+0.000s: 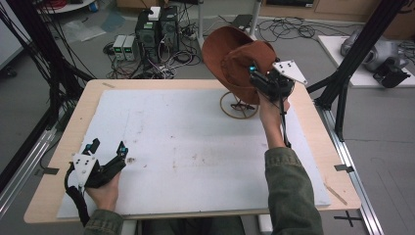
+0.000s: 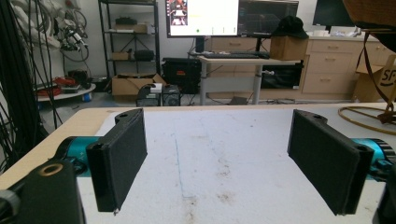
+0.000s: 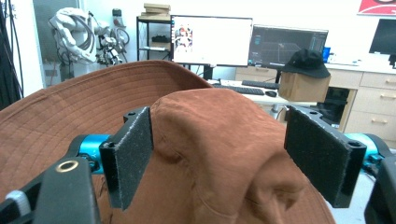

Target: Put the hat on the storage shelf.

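Both grippers wide: right gripper w/ jaws astride brown hat, left gripper over mat.

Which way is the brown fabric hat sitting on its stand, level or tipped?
Tipped. In the high view the brown fabric hat leans on the round wire stand, brim raised toward the far side, crown facing the right hand-held gripper.

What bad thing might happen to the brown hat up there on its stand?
The right gripper has its jaws spread open around the crown of the brown hat, so a push might tip the hat off its stand. The stand sits near the table's far edge, so the hat might drop to the floor.
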A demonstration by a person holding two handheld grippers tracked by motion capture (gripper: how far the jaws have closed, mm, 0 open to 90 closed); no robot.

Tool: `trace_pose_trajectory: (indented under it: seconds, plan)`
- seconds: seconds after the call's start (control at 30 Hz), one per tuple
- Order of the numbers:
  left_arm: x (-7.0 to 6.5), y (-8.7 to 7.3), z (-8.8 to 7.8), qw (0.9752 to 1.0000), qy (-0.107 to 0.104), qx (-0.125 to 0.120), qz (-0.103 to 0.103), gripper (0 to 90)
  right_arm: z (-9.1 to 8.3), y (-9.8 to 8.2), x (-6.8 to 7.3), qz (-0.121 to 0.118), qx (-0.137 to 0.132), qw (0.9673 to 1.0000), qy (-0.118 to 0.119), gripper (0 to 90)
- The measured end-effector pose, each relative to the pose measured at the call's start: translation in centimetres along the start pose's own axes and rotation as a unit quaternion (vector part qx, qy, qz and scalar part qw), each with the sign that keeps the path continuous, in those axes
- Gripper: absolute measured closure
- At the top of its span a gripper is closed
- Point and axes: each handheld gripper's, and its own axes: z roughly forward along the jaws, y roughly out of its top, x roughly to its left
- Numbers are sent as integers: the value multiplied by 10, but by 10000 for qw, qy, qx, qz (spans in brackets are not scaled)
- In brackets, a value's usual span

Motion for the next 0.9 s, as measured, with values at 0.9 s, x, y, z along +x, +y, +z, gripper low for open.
trace_pose_trajectory:
  seconds: [0.9]
  plan:
    - [-3,-2,4,9999,-81,64,-32,198,-73,-50,-46,349,101,9983,-454,203]
